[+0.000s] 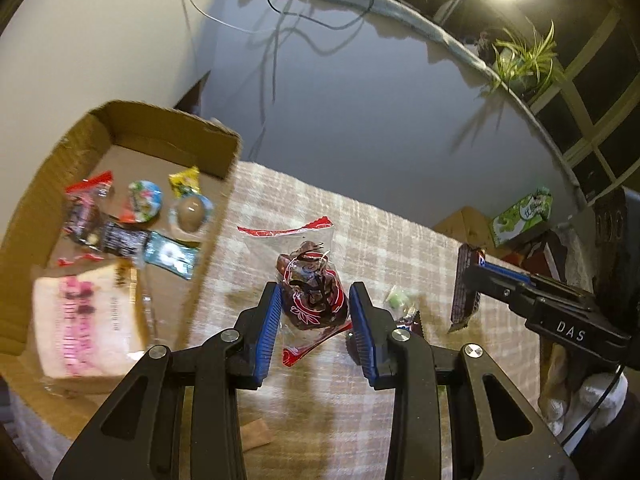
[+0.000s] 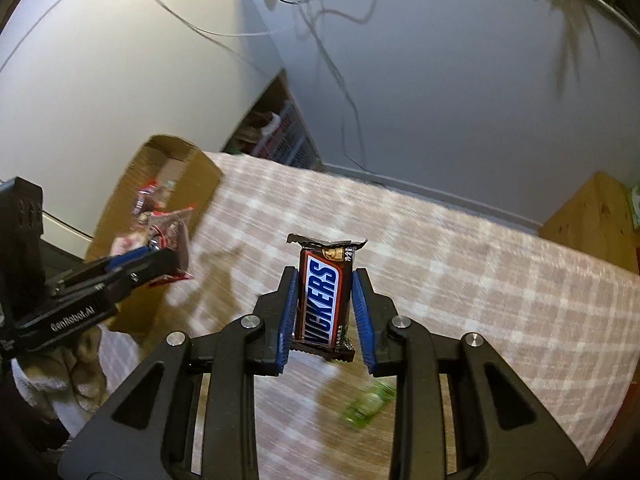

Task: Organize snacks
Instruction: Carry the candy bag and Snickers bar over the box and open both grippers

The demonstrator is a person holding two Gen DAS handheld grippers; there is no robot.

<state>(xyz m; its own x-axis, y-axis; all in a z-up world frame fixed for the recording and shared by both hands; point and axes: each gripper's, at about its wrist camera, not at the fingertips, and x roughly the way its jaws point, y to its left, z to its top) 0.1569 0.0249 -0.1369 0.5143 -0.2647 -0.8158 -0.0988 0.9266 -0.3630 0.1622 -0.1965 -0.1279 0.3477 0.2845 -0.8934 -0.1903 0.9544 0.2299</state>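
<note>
- Checked cloth (image 1: 360, 232) covers the table; a green sweet (image 1: 396, 298) lies on it just right of the left gripper.
- Cardboard box (image 1: 168, 120) stands at the cloth's left edge, holding a pink packet (image 1: 86, 320), two round cups (image 1: 145, 200) and other small wrappers.
- Left gripper (image 1: 314, 308) is clamped on a clear bag (image 1: 310, 280) with red trim and dark fruit inside, held above the cloth beside the box.
- Right gripper (image 2: 325, 304) is clamped on a Snickers bar (image 2: 323, 300), upright, clear of the cloth.
</note>
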